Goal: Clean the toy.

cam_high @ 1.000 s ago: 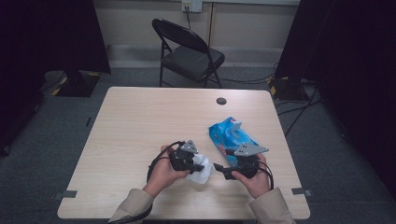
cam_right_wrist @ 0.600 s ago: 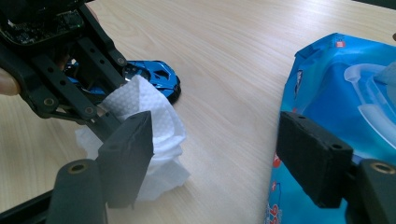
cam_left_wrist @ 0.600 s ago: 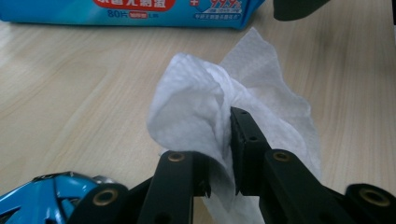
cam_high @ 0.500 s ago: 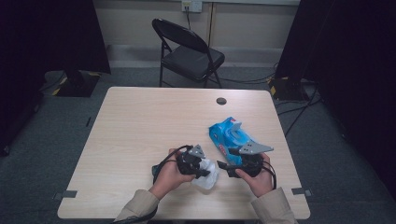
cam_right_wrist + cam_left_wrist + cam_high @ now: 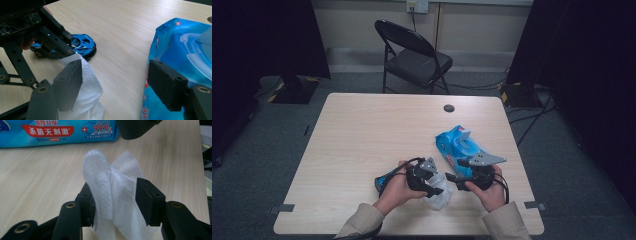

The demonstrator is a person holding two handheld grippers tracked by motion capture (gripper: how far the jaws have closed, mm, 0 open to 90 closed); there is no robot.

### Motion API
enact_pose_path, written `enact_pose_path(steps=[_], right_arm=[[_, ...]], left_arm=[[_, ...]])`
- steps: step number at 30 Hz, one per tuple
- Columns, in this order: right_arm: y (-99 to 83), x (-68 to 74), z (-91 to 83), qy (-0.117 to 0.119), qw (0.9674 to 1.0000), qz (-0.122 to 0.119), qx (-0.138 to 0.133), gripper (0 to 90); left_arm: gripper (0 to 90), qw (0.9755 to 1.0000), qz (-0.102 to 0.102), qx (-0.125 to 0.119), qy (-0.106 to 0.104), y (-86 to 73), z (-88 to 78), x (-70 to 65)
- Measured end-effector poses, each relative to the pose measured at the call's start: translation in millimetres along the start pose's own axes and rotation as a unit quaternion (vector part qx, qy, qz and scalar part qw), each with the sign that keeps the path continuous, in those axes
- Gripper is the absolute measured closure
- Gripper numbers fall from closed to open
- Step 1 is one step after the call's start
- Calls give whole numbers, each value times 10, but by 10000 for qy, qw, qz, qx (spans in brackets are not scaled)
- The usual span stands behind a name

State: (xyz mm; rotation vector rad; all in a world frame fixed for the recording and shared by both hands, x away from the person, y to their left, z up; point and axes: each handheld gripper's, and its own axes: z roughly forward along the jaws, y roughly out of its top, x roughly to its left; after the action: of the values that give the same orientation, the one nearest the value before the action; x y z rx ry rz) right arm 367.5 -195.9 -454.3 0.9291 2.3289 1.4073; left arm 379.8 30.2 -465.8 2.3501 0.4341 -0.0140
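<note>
A crumpled white wipe [image 5: 438, 196] lies near the table's front edge. My left gripper [image 5: 115, 190] stands around the wipe [image 5: 102, 177]; its jaws have just been opening. The cloth leans on the left pad and the right pad stands apart from it. In the high view the left gripper [image 5: 435, 186] and right gripper [image 5: 452, 177] nearly meet over the wipe. My right gripper [image 5: 116, 68] is open with bare table between its pads, the wipe [image 5: 87, 85] behind its left jaw. A blue pack of wipes [image 5: 459, 147] lies to the right [image 5: 180, 47].
A small blue toy car [image 5: 382, 181] sits under the left hand [image 5: 82, 45]. A black round cap [image 5: 449, 108] is set in the wooden table [image 5: 362, 130] at the back. A black folding chair [image 5: 414, 57] stands behind the table, with cables on the floor to the right.
The left hand has drifted slightly right and toward the front edge with the wipe, closing on the right gripper. The right hand has stayed put.
</note>
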Motion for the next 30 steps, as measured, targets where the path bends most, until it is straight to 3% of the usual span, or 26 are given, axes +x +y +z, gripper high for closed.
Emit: enact_pose_path(steps=[6,12,14,18,27,30], right_arm=[[-4,21,27,83,10000,-22,43,302],[-1,57,51,233,9997,-17,69,365],[-8,87,85,337,9994,-57,113,468],[0,130,128,435,9990,-22,31,570],[-79,243,272,626,9974,-219,297,568],[-130,289,314,756,9959,-320,389,555]], left_arm=[[385,9999,40,-36,119,-26,-64,3],[378,9998,-16,-95,161,-96,-218,22],[372,9997,-58,-113,214,-144,-294,38],[368,9994,-98,-146,305,-183,-377,49],[312,9977,-196,-277,585,-282,-578,150],[293,9964,-350,-345,697,-362,-637,213]])
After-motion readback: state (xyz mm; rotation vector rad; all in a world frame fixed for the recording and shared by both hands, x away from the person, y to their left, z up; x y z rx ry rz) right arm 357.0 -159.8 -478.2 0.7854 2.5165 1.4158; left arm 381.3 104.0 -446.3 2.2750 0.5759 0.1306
